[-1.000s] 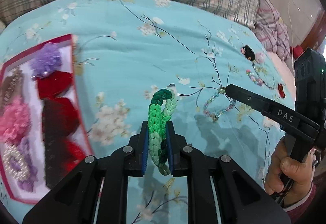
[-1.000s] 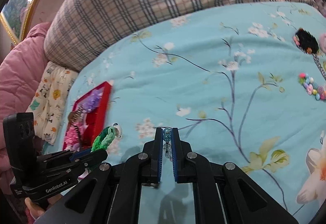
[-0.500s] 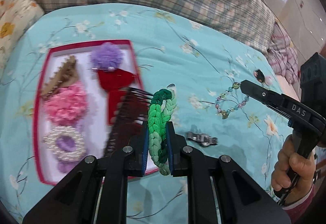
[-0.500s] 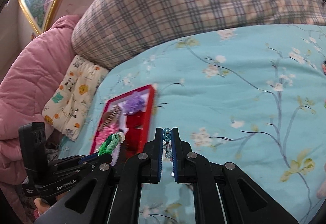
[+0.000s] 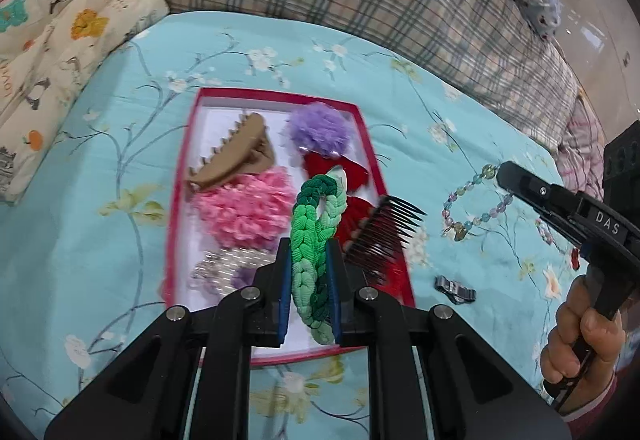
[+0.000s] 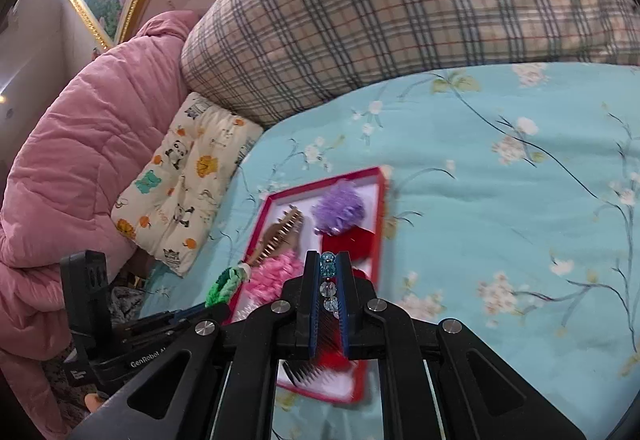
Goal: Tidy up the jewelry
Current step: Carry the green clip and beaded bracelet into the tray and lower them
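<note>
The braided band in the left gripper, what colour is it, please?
Green, dark to light shades; the band shows best in the left wrist view.

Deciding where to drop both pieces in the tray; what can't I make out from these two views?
- Red tray near end: left wrist view, behind left gripper and green braided band.
- Beaded bracelet: right wrist view, only beads between the right gripper fingers show.
- Small metal clip: too small to identify.
</note>
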The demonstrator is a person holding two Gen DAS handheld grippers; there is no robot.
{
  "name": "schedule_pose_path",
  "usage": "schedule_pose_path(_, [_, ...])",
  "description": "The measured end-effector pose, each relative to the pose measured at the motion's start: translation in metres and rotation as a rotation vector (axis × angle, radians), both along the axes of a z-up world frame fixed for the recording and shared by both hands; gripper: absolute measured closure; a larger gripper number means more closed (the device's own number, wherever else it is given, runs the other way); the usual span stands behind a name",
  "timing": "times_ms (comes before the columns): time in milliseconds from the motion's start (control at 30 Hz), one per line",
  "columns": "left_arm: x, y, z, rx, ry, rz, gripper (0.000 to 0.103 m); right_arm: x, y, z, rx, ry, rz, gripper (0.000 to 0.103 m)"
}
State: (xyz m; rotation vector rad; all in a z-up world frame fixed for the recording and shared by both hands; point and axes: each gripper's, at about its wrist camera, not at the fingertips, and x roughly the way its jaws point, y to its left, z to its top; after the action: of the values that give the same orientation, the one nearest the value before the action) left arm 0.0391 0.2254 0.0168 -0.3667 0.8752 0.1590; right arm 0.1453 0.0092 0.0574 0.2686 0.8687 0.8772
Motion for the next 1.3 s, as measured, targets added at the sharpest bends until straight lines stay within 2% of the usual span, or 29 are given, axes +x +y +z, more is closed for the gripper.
schedule_pose_path(300, [0.006,0.027,-0.007,-0.009,0.007,0.038,0.09,0.011,0.04,0.005,0.01,-0.011,0.043,0.096])
schedule_pose_path(733, [0.033,0.04,-0.028,-0.005,0.048,0.037,0.09,0.038,0.083,-0.016,0.003,0.028,0.082,0.096])
schedule_pose_path(1067, [0.044,0.048,-0.052,-0.011,0.091,0.048,0.09,0.051,0.1,-0.062,-0.081,0.101,0.097,0.096])
schedule_pose_path(1300, [0.047,0.052,-0.06,-0.017,0.106,0.058,0.088,0.055,0.109,-0.077,-0.125,0.121,0.112,0.096])
